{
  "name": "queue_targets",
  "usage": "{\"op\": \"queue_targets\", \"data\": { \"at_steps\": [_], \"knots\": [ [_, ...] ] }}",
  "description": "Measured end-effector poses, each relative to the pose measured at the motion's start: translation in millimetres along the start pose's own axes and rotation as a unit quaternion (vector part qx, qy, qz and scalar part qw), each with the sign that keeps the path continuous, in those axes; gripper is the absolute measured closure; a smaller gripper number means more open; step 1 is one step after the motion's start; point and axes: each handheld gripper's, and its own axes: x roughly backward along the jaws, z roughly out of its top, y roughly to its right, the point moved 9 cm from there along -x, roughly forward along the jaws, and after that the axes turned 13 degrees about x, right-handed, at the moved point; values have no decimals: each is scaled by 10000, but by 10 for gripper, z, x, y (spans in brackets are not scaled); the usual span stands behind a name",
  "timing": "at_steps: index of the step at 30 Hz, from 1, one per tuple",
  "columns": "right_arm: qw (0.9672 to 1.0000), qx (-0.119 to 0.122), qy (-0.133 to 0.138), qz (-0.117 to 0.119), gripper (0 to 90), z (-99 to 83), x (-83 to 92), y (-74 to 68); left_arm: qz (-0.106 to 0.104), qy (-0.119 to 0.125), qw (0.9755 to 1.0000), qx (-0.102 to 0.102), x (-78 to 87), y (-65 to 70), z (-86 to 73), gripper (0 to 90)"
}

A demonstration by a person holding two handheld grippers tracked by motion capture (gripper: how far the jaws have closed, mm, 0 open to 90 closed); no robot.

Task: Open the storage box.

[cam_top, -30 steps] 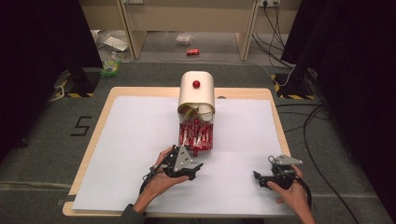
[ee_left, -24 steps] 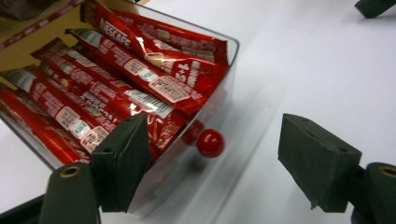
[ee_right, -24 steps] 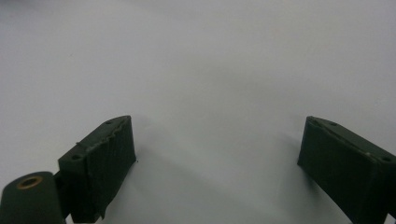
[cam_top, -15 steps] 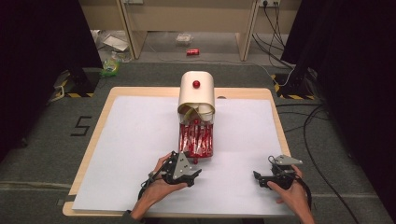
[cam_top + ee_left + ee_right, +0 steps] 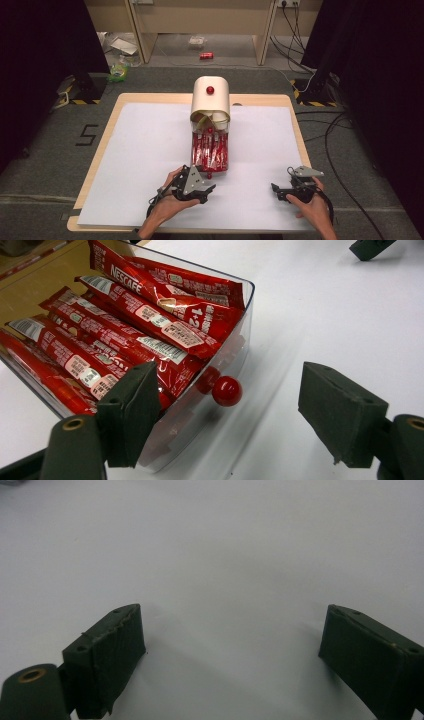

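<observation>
L tool backed off drawer w/ red knob, jaws wide; R tool too.

From the camera on my left tool I can read "NESCAFE" in white capitals on the topmost red sachet in the clear drawer — further down the same sachet stands a large "1+2". The white label panels on the other sachets carry print too small to make out. From the high view, a dark "5" is marked on the grey floor, left of the bench.
</observation>
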Motion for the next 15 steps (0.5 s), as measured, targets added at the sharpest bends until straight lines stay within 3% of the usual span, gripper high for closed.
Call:
{"op": "queue_targets", "data": {
  "at_steps": [11, 15],
  "knots": [
    [10000, 0, 2, 1, 109, 1, 0, 0, -164, -19, 9996, 234, 24, -6, 22, 243],
    [10000, 0, 1, 1, 110, 0, 0, 0, -108, 8, 9995, 295, 36, -50, 32, 216]
  ]
}}
